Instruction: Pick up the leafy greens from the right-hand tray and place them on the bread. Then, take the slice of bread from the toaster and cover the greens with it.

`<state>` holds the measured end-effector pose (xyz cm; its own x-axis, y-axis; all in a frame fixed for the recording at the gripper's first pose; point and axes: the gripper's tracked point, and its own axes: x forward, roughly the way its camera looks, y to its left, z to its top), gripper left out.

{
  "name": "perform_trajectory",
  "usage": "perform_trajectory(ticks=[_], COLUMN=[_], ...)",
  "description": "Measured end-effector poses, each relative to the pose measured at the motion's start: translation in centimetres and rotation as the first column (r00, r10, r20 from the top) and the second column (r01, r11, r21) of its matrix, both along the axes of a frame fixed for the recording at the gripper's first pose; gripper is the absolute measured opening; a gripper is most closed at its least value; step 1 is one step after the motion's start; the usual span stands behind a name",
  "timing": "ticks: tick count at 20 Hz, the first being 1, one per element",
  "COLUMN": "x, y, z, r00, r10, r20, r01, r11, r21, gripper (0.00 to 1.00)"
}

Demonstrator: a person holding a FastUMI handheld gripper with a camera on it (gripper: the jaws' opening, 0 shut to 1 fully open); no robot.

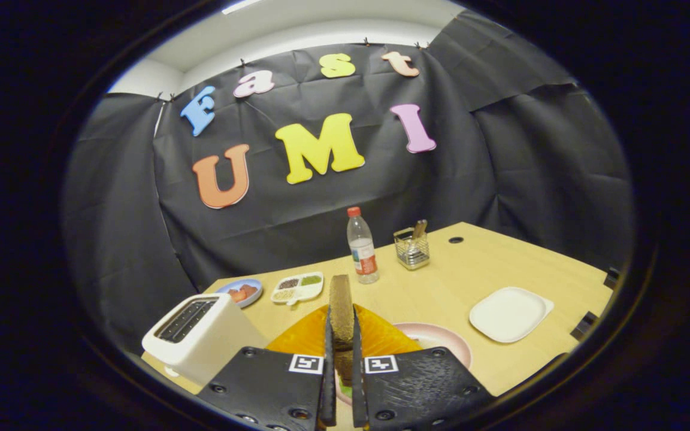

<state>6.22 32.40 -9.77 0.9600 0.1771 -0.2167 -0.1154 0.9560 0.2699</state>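
One slice of bread point(341, 311) stands edge-up, clamped between the gripper's point(342, 359) fingers; one toaster point(201, 335), one bottle point(362, 245), label unreadable.

Well beyond the fingers, black cloth point(333, 197) hangs as the booth's back wall, creased and wrinkled, and wraps round on both sides. Small clips point(242, 61) pin its top edge. Above the cloth runs a pale wall point(297, 36), with a strip of bright light point(242, 6) higher up. Ahead of the fingers spreads a light wooden tabletop point(441, 281), its far edge meeting the cloth. A small dark round hole point(456, 240) sits in the tabletop near the far right corner.
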Motion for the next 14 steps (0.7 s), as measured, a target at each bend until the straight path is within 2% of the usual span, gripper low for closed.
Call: perform_trajectory(ticks=[2,6,11,13,14], x=[0.4,0.3,0.8,0.7,0.7], y=[-0.3,0.5,-0.9,-1.6,-2.0], z=[-1.4,-3.7,-4.5,-5.0,-5.5], r00=[1.0,0.997,0.997,0.996,0.995], r10=[-0.006,0.033,0.01,0.007,0.011], r20=[-0.016,-0.063,-0.075,-0.09,-0.1], r01=[0.006,-0.028,-0.006,-0.006,-0.011], r11=[1.0,0.997,0.999,1.0,1.0], r21=[0.018,0.075,0.049,0.01,-0.002], gripper=[0.1,0.1,0.1,0.14,0.19])
